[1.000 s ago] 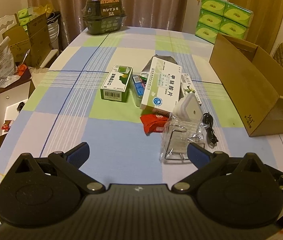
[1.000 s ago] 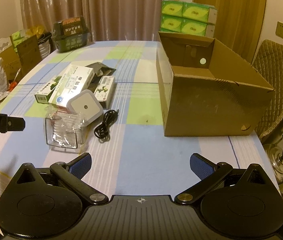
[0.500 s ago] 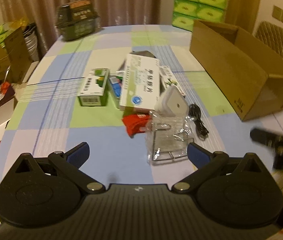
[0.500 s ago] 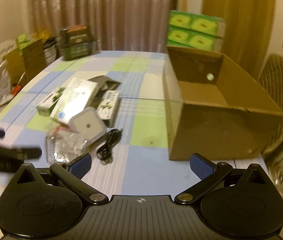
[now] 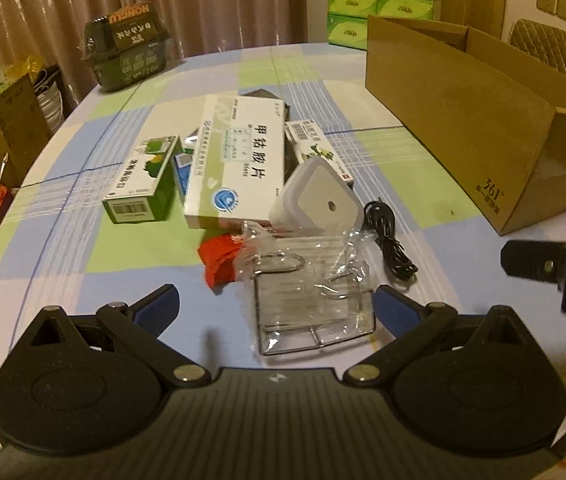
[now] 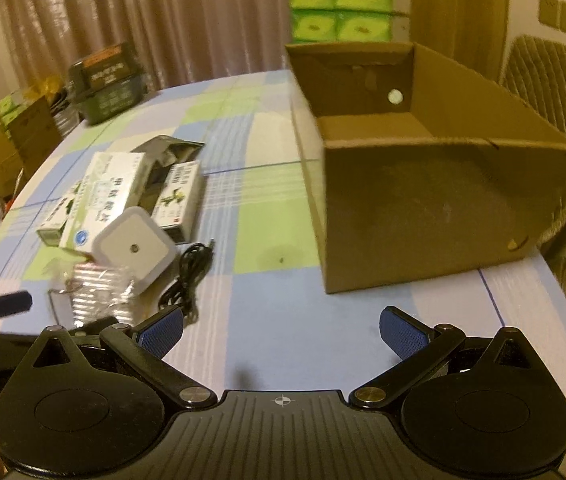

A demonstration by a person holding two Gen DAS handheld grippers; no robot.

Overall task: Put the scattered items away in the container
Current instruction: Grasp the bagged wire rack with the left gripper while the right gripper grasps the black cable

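**Q:** Left wrist view: where do the scattered items lie?

**A:** They cluster at mid-table on the checked tablecloth (image 5: 63,216). Nearest the left gripper (image 5: 277,308) lies a clear plastic packet (image 5: 311,300) holding a wire rack. A red wrapper (image 5: 221,256) touches its left edge; a white square device (image 5: 317,200) leans on its far edge. A coiled black cable (image 5: 389,240) lies just right of the device. Behind these rests a large white medicine box (image 5: 239,160), tilted across its neighbours, with a green-and-white carton (image 5: 143,180) to its left and a smaller white box (image 5: 317,144) to its right.

**Q:** And the container?

**A:** The cardboard box (image 5: 463,120) stands on the right side of the table, open at the top and well apart from the cluster. In the right wrist view its interior (image 6: 423,120) shows nothing loose inside (a pale round spot marks the far wall).

**Q:** How do the fingers stand?

**A:** Both pairs are spread wide and grip nothing. The left gripper's blue pads (image 5: 159,308) flank the near end of the packet without visibly touching it. The right gripper (image 6: 281,328) hovers over bare cloth between the cable (image 6: 191,276) and the box, its left pad (image 6: 163,328) close to the cable's near end.

**Q:** What surrounds the table?

**A:** Stacked green tissue packs (image 5: 379,0) beyond the box, a dark green crate (image 5: 129,52) at the far edge, brown curtains (image 5: 203,4), and a quilted chair (image 6: 551,92) at right.
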